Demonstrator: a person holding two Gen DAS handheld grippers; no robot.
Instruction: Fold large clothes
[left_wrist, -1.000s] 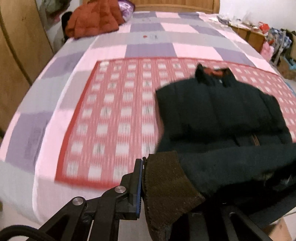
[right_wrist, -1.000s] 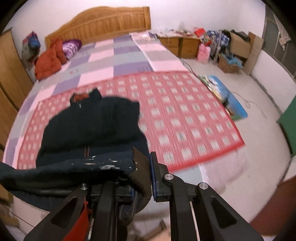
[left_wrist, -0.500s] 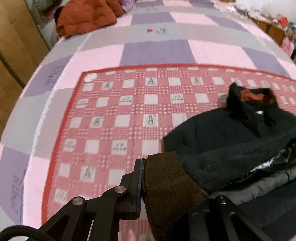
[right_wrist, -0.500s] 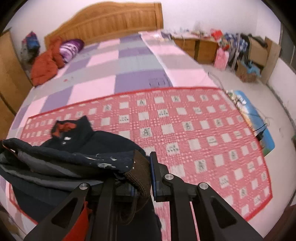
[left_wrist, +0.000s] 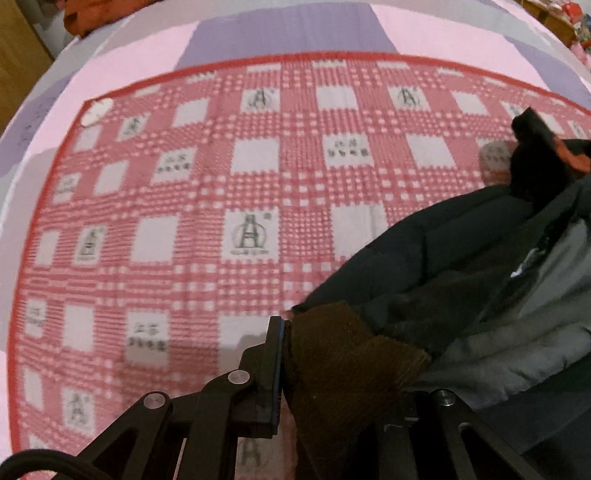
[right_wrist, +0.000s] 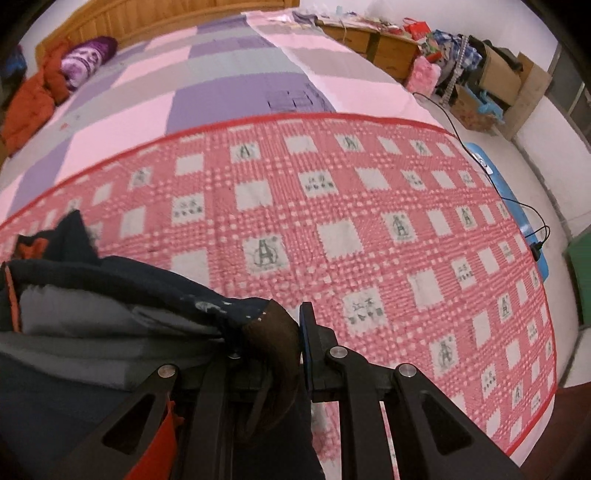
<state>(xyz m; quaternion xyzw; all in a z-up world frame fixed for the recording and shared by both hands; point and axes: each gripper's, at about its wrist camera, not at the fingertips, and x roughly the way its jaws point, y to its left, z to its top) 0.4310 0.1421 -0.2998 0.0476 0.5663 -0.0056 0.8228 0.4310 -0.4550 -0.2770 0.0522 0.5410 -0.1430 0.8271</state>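
A large dark navy jacket (left_wrist: 443, 251) with a grey lining lies folded over itself on the red-and-white checked blanket (left_wrist: 251, 177). My left gripper (left_wrist: 291, 332) is shut on the jacket's brown ribbed hem (left_wrist: 343, 354) at its left corner. In the right wrist view the same jacket (right_wrist: 92, 295) fills the lower left, and my right gripper (right_wrist: 295, 328) is shut on its brown ribbed hem (right_wrist: 273, 328) at the right corner. The collar (left_wrist: 535, 162) with an orange inner patch sticks up beyond the fold. Both grippers point steeply down, close above the blanket.
The blanket covers a bed with a pink, grey and purple patchwork sheet (right_wrist: 221, 85). An orange-red coat (right_wrist: 33, 99) and a purple pillow (right_wrist: 85, 62) lie by the wooden headboard. Right of the bed are cluttered cabinets (right_wrist: 376, 44), boxes and a cable on the floor (right_wrist: 532, 210).
Both grippers carried the jacket's hem forward and down toward the collar, so the lower half now lies doubled over the upper half. The blanket looks much closer in both views.
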